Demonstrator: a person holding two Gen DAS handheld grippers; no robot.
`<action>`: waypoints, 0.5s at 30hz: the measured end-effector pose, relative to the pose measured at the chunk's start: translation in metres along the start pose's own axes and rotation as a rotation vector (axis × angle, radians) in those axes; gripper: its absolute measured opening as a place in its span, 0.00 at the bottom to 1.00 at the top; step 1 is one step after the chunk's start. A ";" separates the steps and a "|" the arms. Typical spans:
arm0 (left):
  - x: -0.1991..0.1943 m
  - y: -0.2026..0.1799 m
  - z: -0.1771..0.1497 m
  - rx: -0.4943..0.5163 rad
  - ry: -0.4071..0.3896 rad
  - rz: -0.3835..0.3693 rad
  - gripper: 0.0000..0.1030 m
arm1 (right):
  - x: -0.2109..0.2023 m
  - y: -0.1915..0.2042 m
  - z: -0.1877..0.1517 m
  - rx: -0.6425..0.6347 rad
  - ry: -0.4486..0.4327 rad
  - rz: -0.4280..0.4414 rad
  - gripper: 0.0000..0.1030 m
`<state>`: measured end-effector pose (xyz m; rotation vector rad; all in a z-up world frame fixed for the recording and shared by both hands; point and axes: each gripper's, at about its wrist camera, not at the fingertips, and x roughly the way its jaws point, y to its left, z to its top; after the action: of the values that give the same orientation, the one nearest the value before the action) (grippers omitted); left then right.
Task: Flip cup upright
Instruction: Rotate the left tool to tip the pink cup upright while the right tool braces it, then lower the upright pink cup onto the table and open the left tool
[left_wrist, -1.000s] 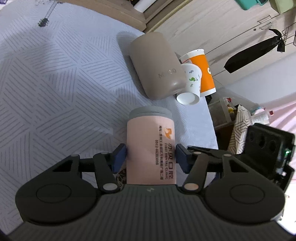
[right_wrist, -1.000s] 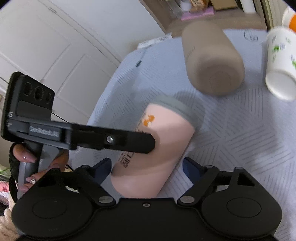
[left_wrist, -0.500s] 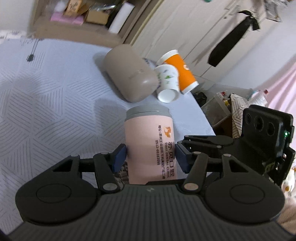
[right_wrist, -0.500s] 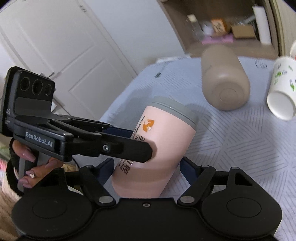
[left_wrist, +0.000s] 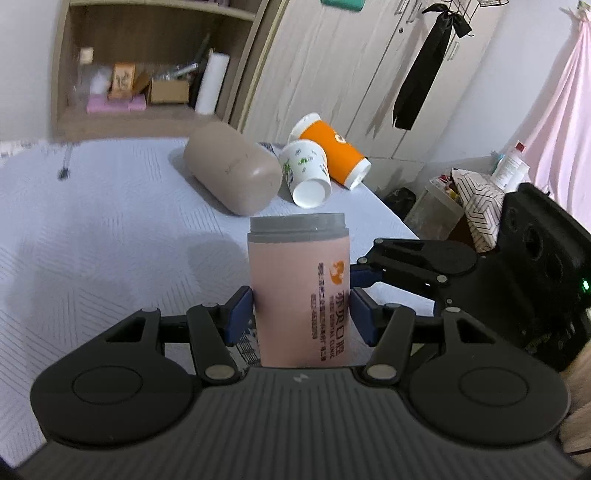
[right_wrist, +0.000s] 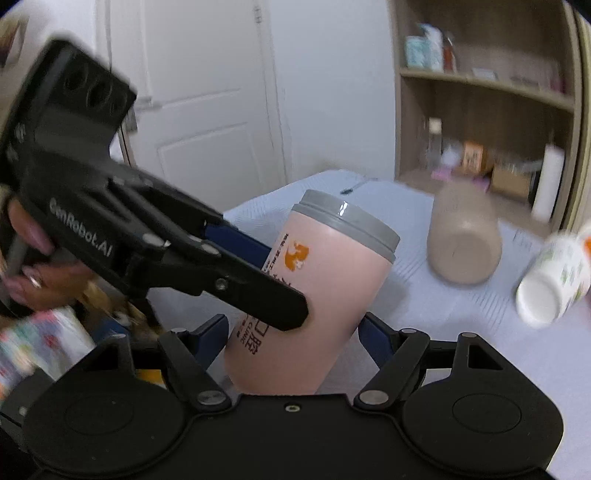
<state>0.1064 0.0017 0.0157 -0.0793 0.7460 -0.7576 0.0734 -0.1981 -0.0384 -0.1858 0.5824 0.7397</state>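
Note:
A pink cup (left_wrist: 299, 291) with a grey lid and orange print stands nearly upright above the bed, grey end up. My left gripper (left_wrist: 301, 312) is shut on the pink cup, its blue pads pressing both sides. In the right wrist view the cup (right_wrist: 325, 291) leans slightly to the right. My right gripper (right_wrist: 291, 339) brackets the cup's lower part with a gap on the right side, jaws open. The left gripper (right_wrist: 255, 273) crosses in front of the cup there.
A beige tumbler (left_wrist: 232, 171) lies on its side on the light blue quilted bed (left_wrist: 92, 229). A white paper cup (left_wrist: 306, 173) and an orange paper cup (left_wrist: 334, 151) lie beside it. Shelves and wardrobe stand behind; clutter sits off the bed's right edge.
The left gripper has tilted up with the pink cup, raising it from lying towards upright. The right gripper has followed around the cup. The view now shows the room behind.

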 end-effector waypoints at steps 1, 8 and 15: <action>-0.001 -0.002 0.000 0.017 -0.017 0.012 0.55 | 0.001 0.004 0.001 -0.036 -0.008 -0.030 0.79; 0.007 -0.005 0.006 0.143 -0.101 0.079 0.55 | 0.020 0.009 0.008 -0.181 -0.067 -0.181 0.78; 0.016 0.002 0.014 0.161 -0.168 0.102 0.55 | 0.027 0.006 0.012 -0.300 -0.123 -0.283 0.76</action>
<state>0.1245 -0.0103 0.0164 0.0403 0.5241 -0.7017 0.0905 -0.1740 -0.0432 -0.4867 0.3166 0.5555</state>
